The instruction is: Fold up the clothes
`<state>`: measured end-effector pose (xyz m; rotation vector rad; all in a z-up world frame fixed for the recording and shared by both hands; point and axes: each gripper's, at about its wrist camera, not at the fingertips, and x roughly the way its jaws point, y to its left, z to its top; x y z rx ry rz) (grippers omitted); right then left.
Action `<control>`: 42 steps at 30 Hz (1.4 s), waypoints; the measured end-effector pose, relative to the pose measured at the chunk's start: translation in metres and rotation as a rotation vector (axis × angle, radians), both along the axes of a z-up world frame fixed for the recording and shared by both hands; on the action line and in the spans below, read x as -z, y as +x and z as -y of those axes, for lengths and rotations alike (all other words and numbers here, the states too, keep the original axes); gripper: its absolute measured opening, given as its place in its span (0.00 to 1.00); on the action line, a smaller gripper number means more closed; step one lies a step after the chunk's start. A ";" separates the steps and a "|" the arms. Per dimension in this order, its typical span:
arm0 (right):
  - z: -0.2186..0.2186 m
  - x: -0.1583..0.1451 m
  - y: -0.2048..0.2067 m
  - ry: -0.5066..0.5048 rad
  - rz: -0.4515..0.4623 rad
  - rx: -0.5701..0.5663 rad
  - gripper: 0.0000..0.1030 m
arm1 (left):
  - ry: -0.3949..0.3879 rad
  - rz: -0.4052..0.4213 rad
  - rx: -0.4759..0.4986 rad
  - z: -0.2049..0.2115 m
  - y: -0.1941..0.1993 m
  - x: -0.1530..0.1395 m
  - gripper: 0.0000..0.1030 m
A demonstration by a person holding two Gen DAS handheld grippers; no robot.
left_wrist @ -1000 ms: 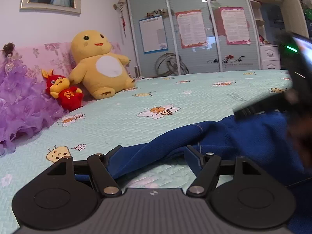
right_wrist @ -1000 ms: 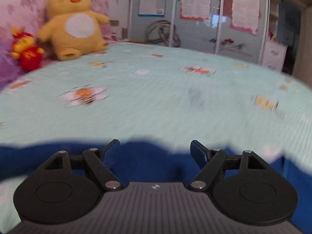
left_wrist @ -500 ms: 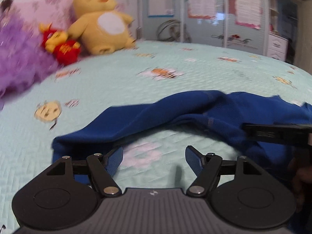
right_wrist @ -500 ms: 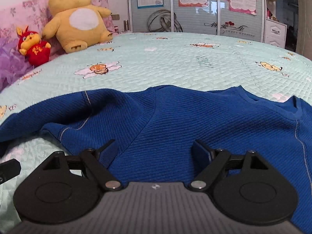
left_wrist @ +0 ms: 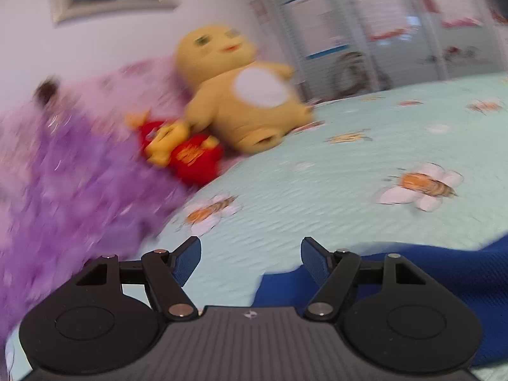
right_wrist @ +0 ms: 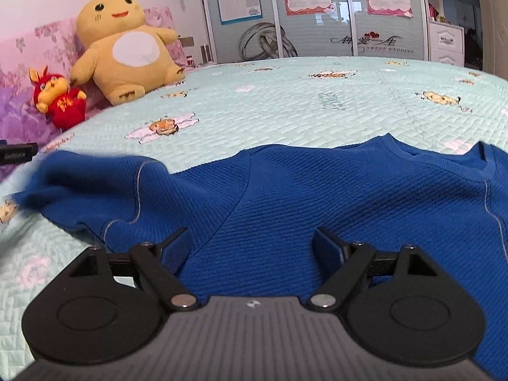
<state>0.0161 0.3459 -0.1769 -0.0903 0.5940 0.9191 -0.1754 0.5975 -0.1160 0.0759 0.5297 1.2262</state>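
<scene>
1. Left tongs [left_wrist: 250,255]: jaws spread wide, nothing between them. Bare bedspread [left_wrist: 317,197] shows through the gap. The view is blurred.
2. Right tongs [right_wrist: 252,247]: jaws spread wide, not clamped on anything. They sit low over the blue sweater [right_wrist: 317,197], and the knit fills the whole gap between the blue pads [right_wrist: 176,249]. Whether the pads touch the cloth cannot be told.
3. Task item, right wrist view: the sweater lies spread on the bed directly ahead of and beneath the right tongs. Its neckline [right_wrist: 438,155] is ahead and to the right. One sleeve [right_wrist: 89,184] runs out to the left and is bunched and rumpled at its end. Pale stitching lines mark the shoulder seams.
4. Task item, left wrist view: only an edge of the sweater [left_wrist: 444,273] shows, to the right of and partly behind the right-hand finger of the left tongs. The left-hand finger stands over bare bedspread.
5. A dark bar-shaped part [right_wrist: 17,152] enters at the far left edge of the right wrist view, near the sleeve end. It cannot be identified.
6. Surroundings, far ahead of both tongs: a yellow plush toy [right_wrist: 123,47] sits at the head of the bed, with a small red plush toy [right_wrist: 60,98] just beside it on the left. Purple ruffled fabric [left_wrist: 63,197] fills the left side of the left wrist view. Wardrobe doors [right_wrist: 317,16] with posters stand beyond the bed.
7. Containers: none in view.
</scene>
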 end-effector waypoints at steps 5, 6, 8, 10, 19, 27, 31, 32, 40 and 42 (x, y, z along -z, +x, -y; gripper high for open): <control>0.003 0.001 0.002 0.029 -0.016 -0.001 0.82 | -0.232 0.198 0.006 0.046 -0.054 0.015 0.71; 0.004 0.001 0.003 0.036 -0.022 -0.001 0.82 | -0.260 0.214 0.002 0.057 -0.056 0.022 0.73; 0.005 0.000 0.004 0.044 -0.030 -0.002 0.82 | -0.372 0.277 0.031 0.058 -0.055 0.035 0.75; 0.004 0.000 0.003 0.041 -0.028 -0.002 0.82 | -0.493 0.367 0.051 0.043 -0.053 0.045 0.75; 0.006 0.002 0.005 0.055 -0.037 -0.003 0.82 | -0.707 0.765 0.051 -0.051 -0.052 0.060 1.00; 0.009 0.003 0.007 0.073 -0.048 -0.004 0.82 | -0.481 0.862 -0.120 -0.053 -0.094 0.038 0.13; 0.009 0.003 0.007 0.081 -0.053 -0.007 0.82 | -0.433 0.806 -0.113 -0.031 -0.099 0.048 0.16; 0.009 0.003 0.007 0.080 -0.053 -0.006 0.82 | -0.453 0.789 -0.114 -0.032 -0.096 0.056 0.17; 0.010 0.004 0.009 0.091 -0.062 -0.006 0.82 | -0.548 0.756 -0.135 -0.021 -0.104 0.055 0.42; 0.012 0.005 0.010 0.102 -0.069 -0.005 0.82 | -0.555 0.749 -0.167 -0.008 -0.112 0.049 0.63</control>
